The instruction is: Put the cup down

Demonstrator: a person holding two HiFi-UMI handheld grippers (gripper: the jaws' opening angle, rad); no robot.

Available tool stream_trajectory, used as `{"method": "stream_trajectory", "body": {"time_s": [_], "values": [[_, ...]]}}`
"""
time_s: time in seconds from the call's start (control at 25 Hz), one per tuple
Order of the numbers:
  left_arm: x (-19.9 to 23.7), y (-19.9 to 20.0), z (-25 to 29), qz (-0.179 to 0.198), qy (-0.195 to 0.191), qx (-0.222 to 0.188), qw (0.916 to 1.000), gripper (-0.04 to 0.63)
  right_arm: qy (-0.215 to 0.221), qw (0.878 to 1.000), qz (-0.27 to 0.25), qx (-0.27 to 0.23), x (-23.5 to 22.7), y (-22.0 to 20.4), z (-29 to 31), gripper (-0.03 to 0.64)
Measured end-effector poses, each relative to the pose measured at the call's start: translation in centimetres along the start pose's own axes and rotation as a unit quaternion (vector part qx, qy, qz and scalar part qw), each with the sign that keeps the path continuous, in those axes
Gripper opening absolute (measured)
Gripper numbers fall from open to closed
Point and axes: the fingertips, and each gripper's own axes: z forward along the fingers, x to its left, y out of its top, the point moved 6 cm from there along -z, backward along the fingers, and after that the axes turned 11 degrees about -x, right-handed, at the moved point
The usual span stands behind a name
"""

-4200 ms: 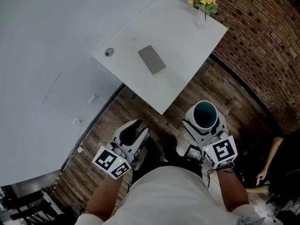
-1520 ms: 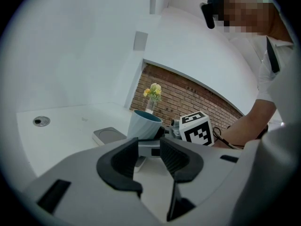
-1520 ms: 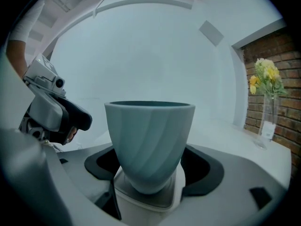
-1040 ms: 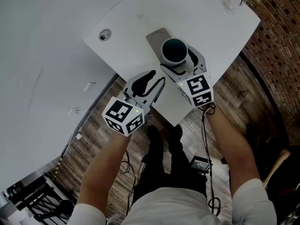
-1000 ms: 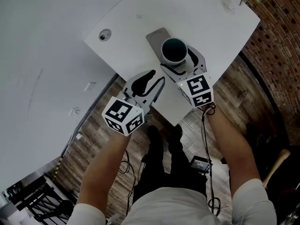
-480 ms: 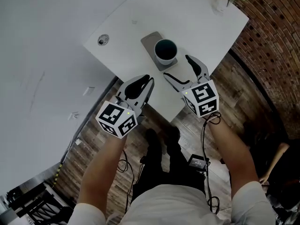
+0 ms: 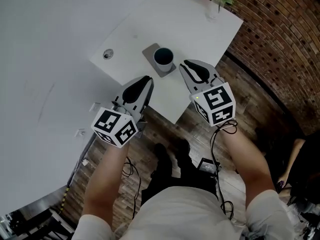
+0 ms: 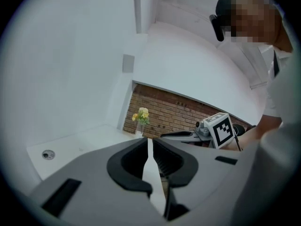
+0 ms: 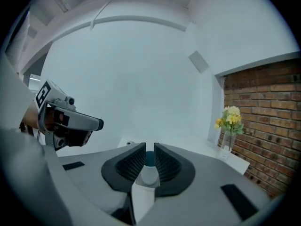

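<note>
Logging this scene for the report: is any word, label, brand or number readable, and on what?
No text can be read.
Marker cubes: black-and-white square patterns only, no letters.
Cup: no print visible.
Vase: too small to tell.

Here's the white worktop, stretching out beyond both grippers. Just ahead of the right gripper, a touch to its left, lies a grey mat. Ahead-left of the left gripper sits a small round fitting. Far ahead, at the corner, stands a flower vase.
</note>
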Motion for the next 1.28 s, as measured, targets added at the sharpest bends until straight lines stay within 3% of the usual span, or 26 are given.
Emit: {"method": "stream_trajectory", "body": {"time_s": [0.48,0.88,1.28], "values": [[-6.2,4.8,-4.7,0.024,-0.013,-0.014,0.9995,0.041,-0.038,0.998,0.004,-0.048,1.8,6.4,-8.5,0.046],[-9.6,5.3,-9.2,0.009,-0.012,-0.021,0.9997,0.041,-0.049,0.995,0.015,-0.081,4.8,9.2,-15.5,0.029],[-11.8,4.1,-13.4,-0.001,-0.016,-0.023,0.9996,0.041,-0.059,0.993,0.034,-0.092,6.9,8.9,-19.9,0.014]]}}
